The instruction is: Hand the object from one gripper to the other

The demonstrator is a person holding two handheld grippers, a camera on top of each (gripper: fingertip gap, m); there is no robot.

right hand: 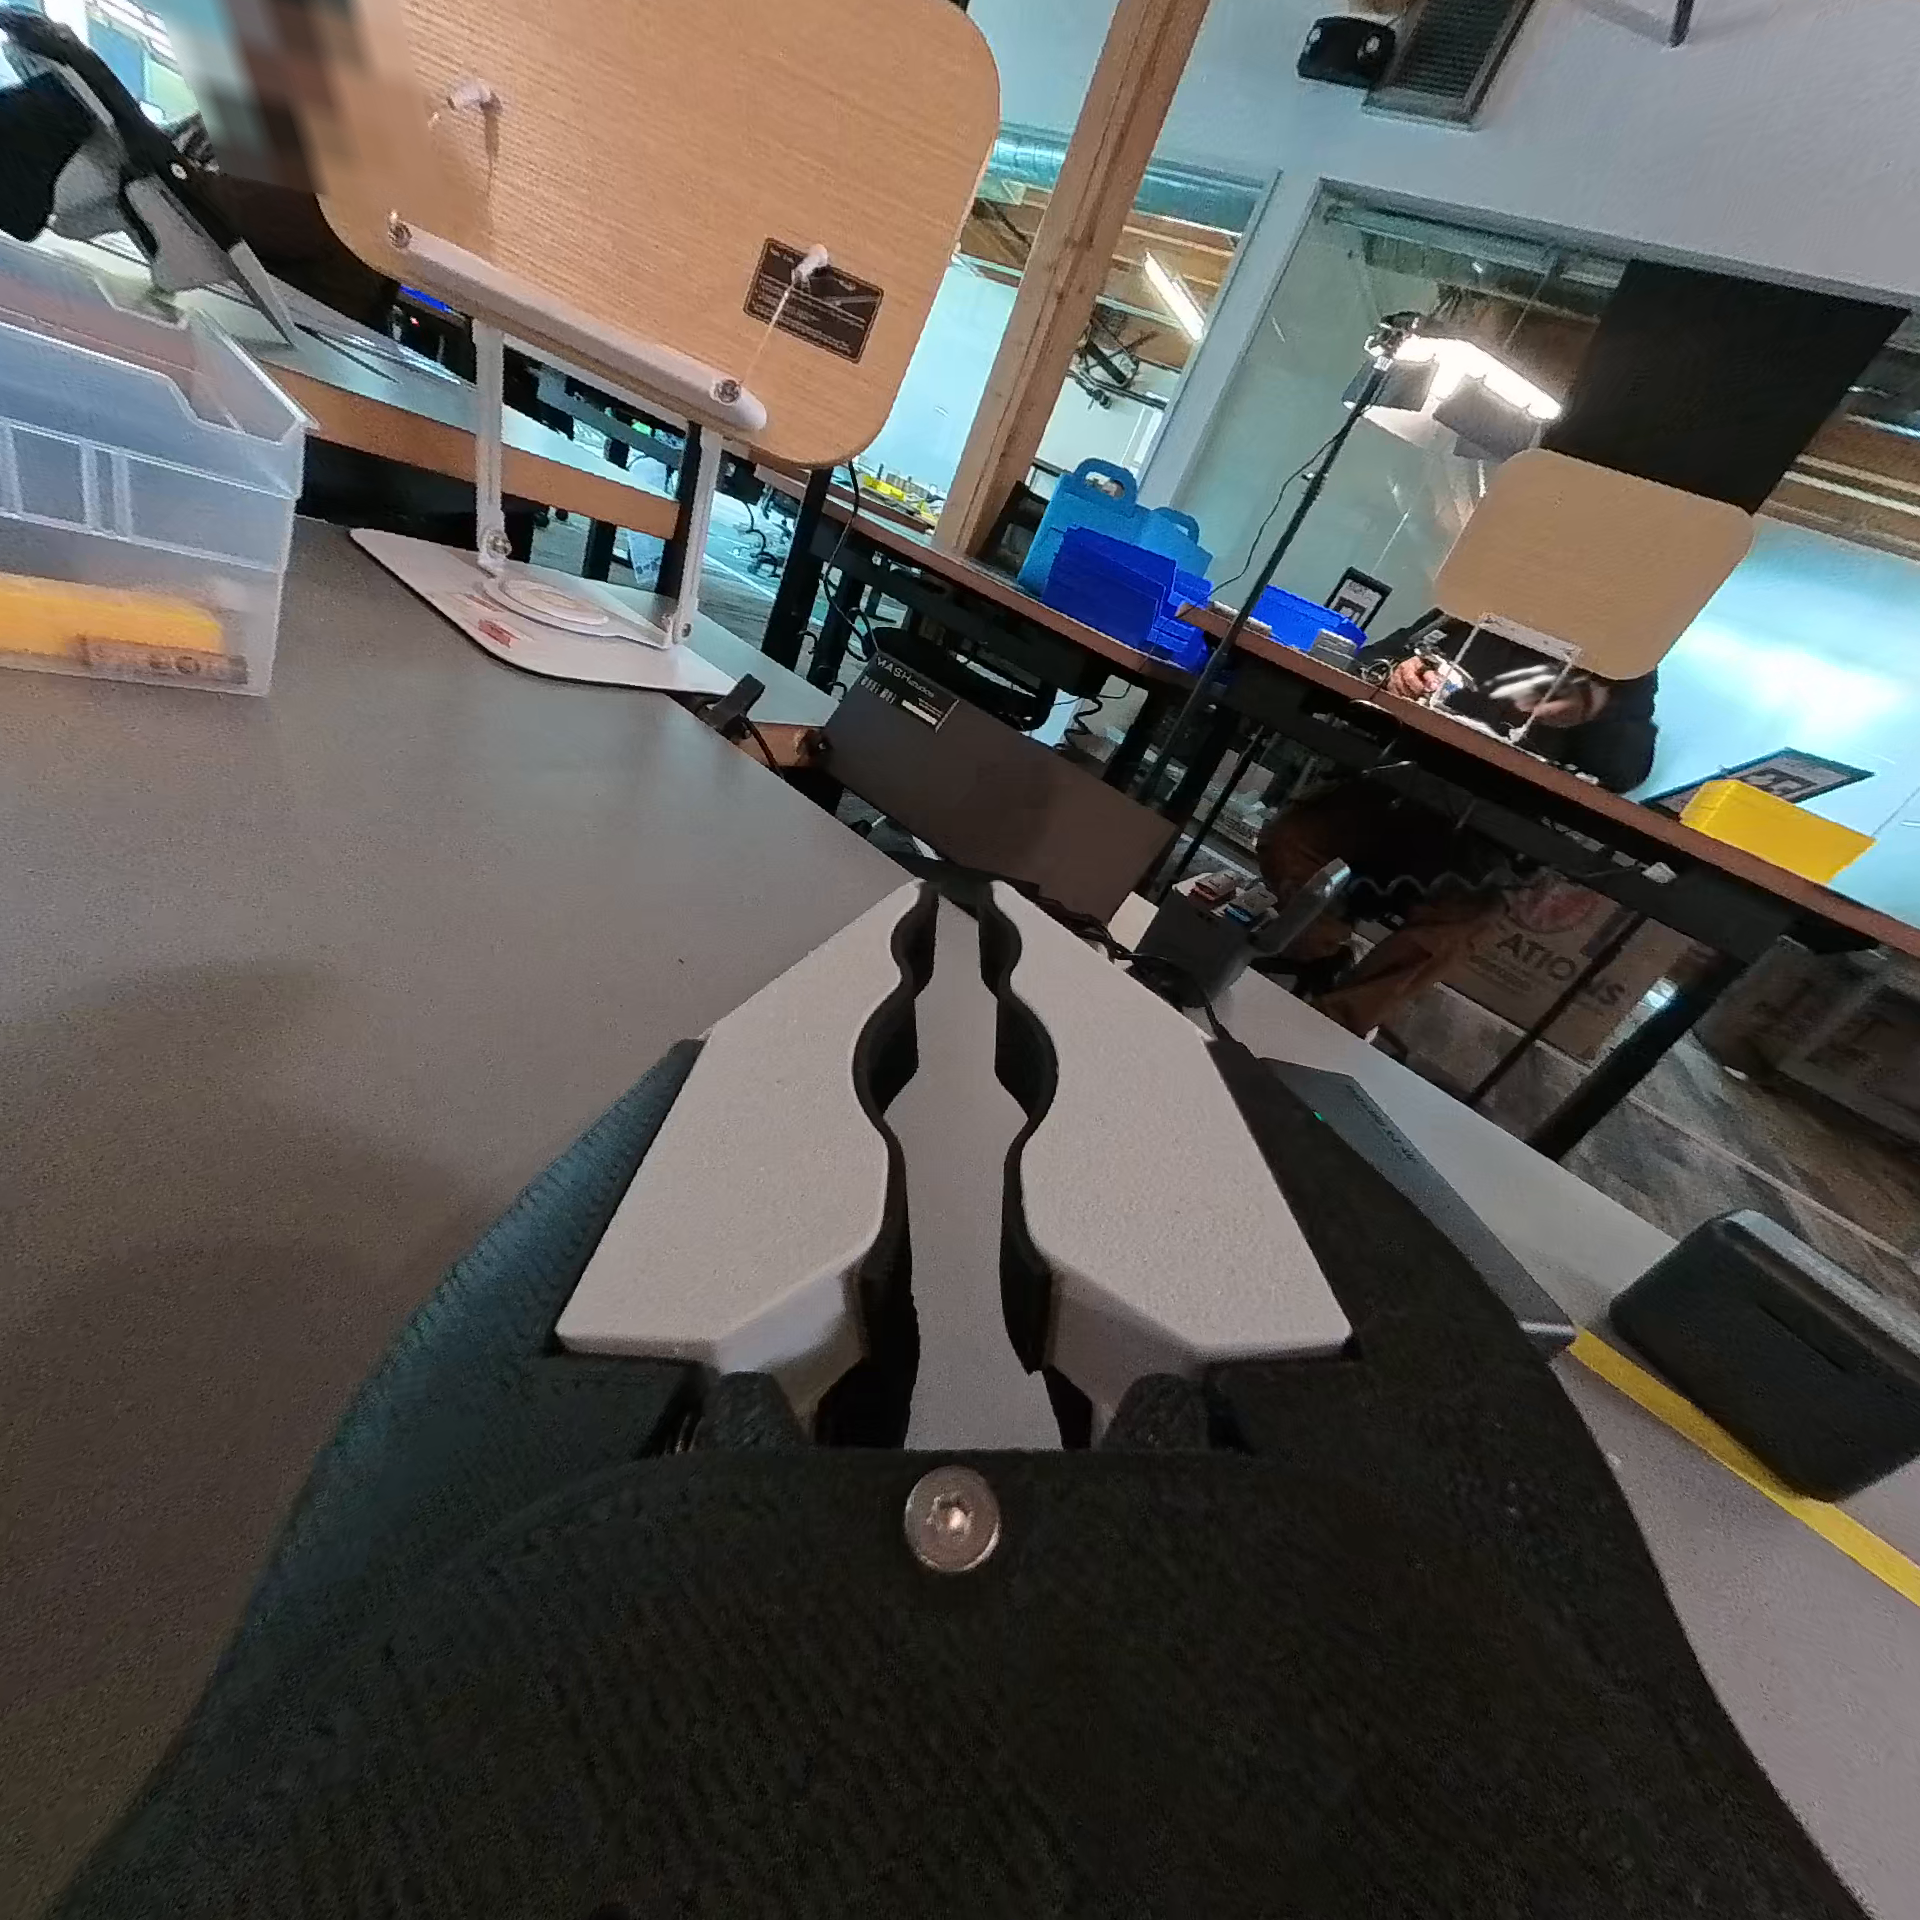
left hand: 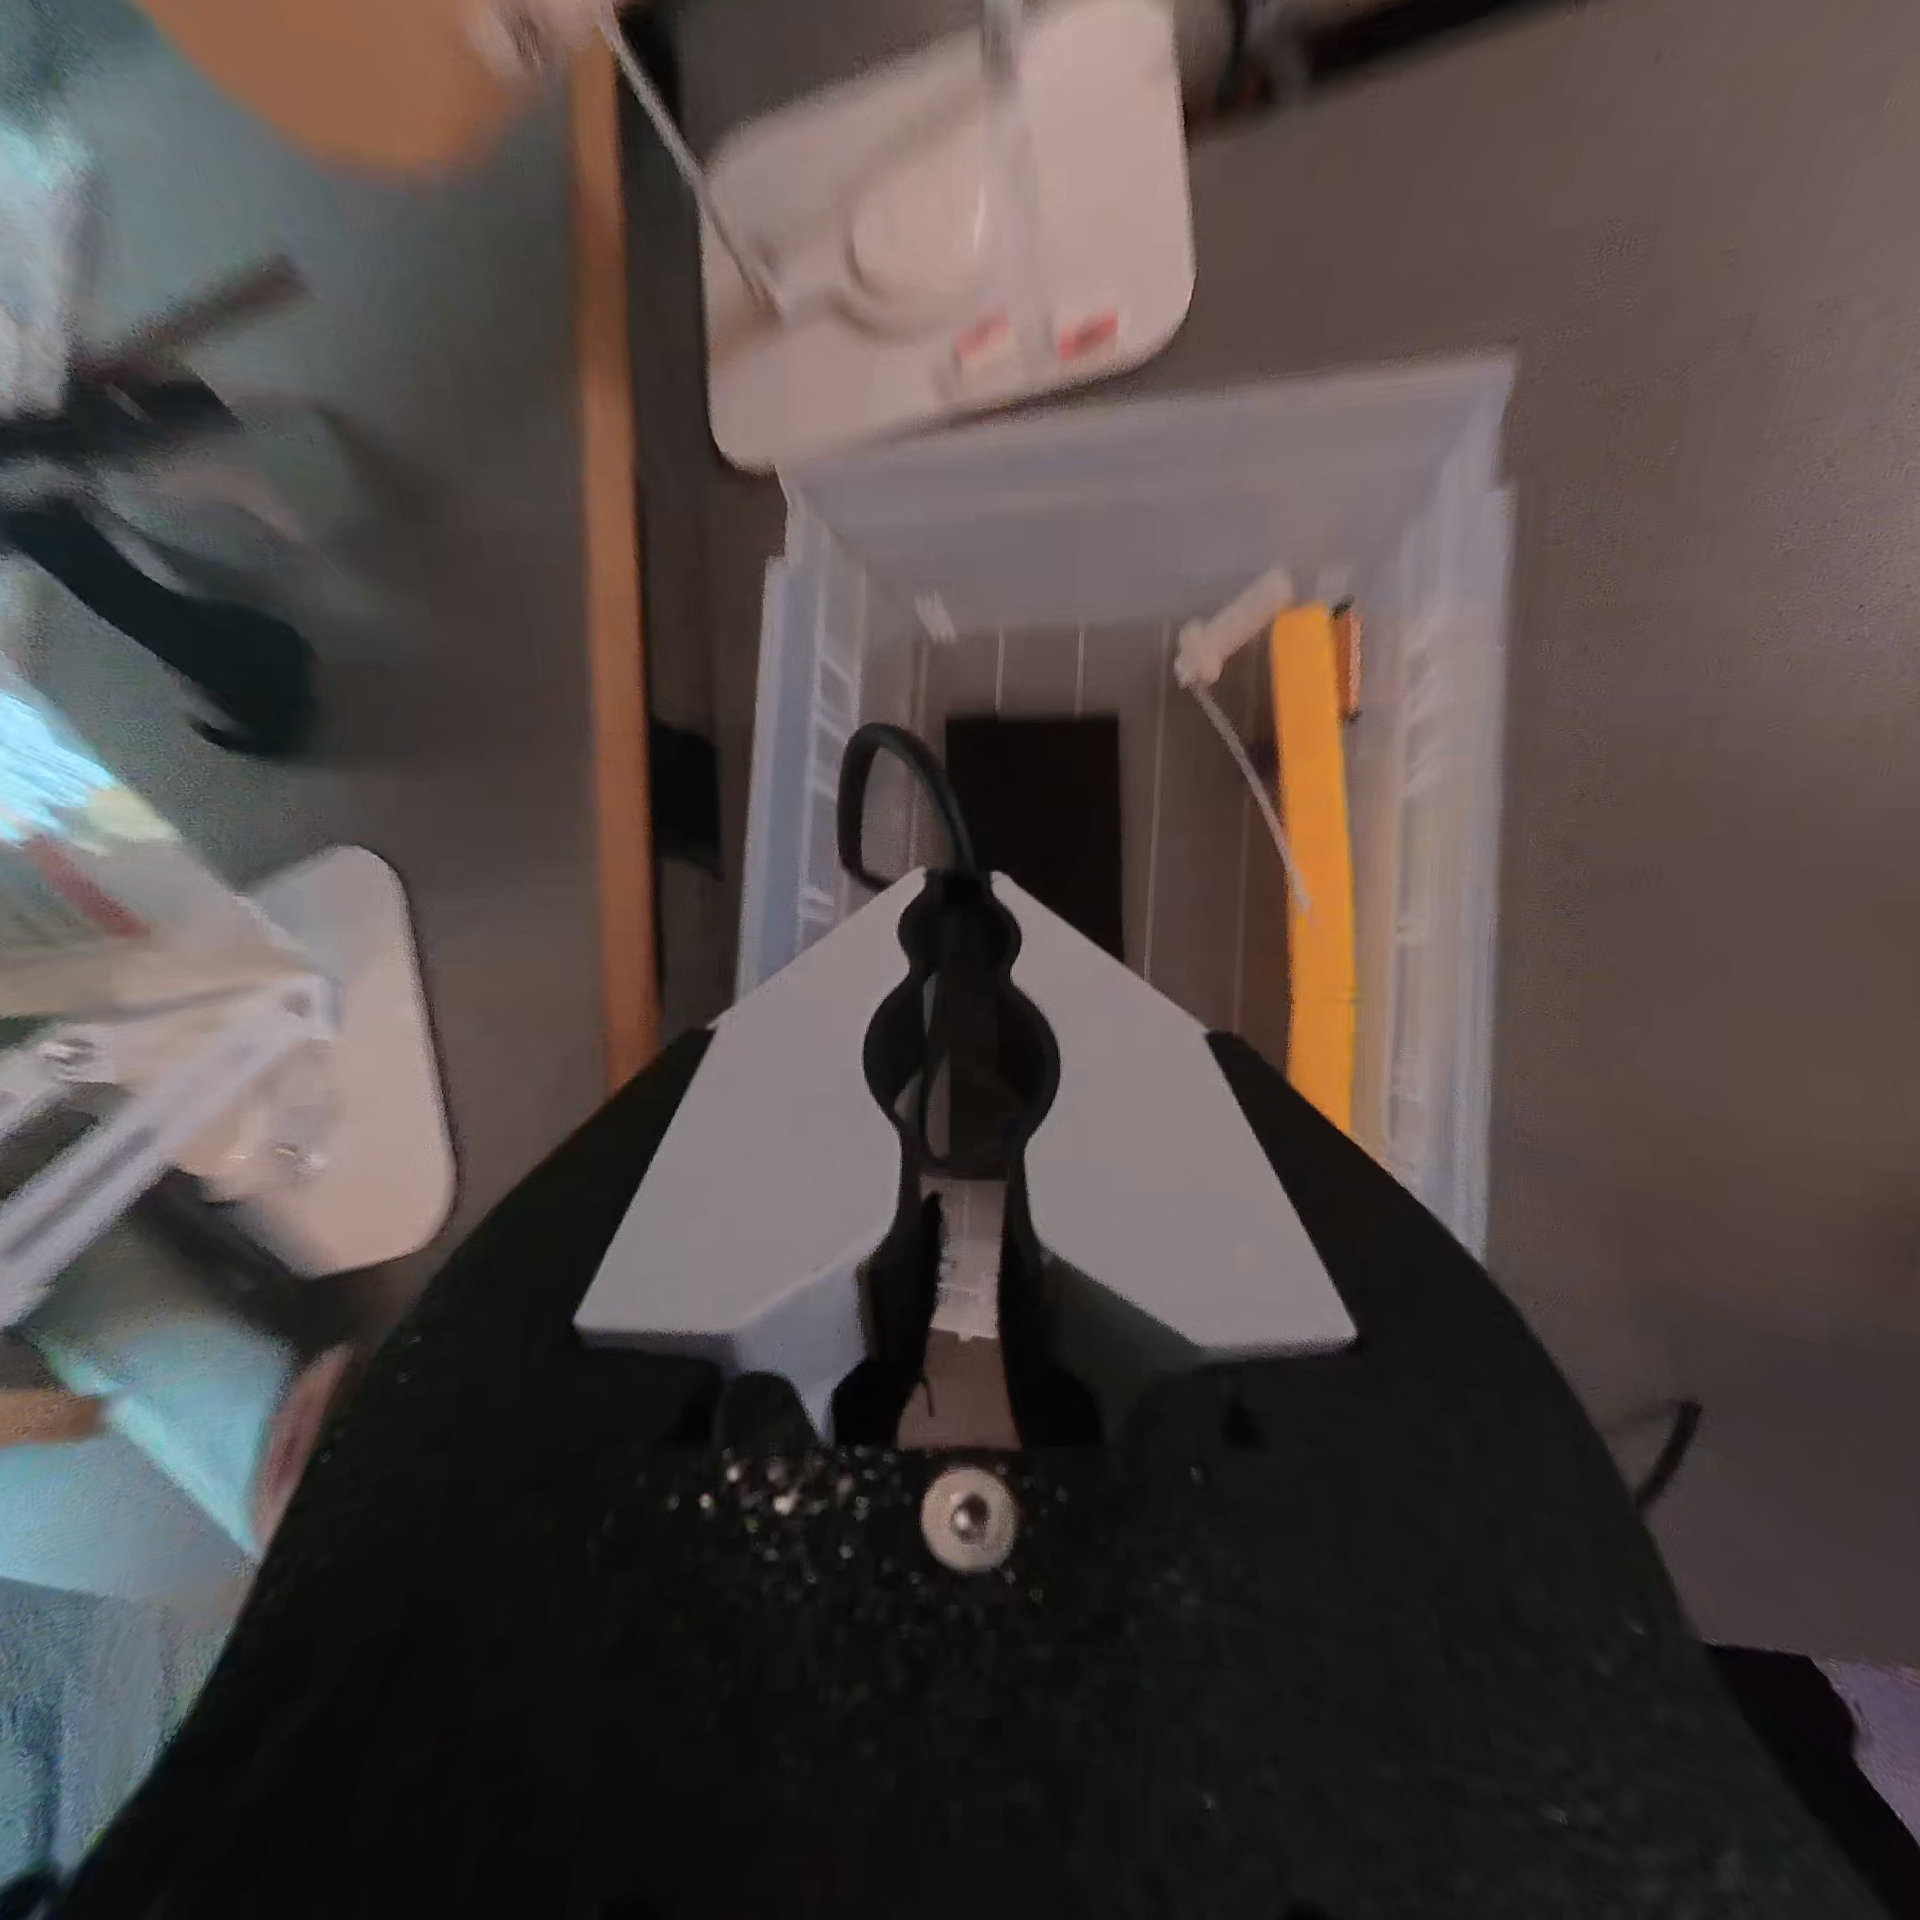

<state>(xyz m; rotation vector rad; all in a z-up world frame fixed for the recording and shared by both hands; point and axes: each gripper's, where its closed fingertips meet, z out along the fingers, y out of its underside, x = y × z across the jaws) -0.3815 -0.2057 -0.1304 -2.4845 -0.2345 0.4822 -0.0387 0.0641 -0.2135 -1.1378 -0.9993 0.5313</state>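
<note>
The left gripper (left hand: 954,883) has its fingers clamped on a thin black looped cord (left hand: 899,800) that juts forward above the clear bin (left hand: 1455,831); the right gripper (right hand: 956,894), fingers slightly apart and empty, hovers low over the surface (right hand: 364,883), well apart.

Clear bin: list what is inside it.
Inside the clear bin: a yellow bar, a white zip tie and a dark flat piece. The left gripper, shut on a black cable, covers the near end.
</note>
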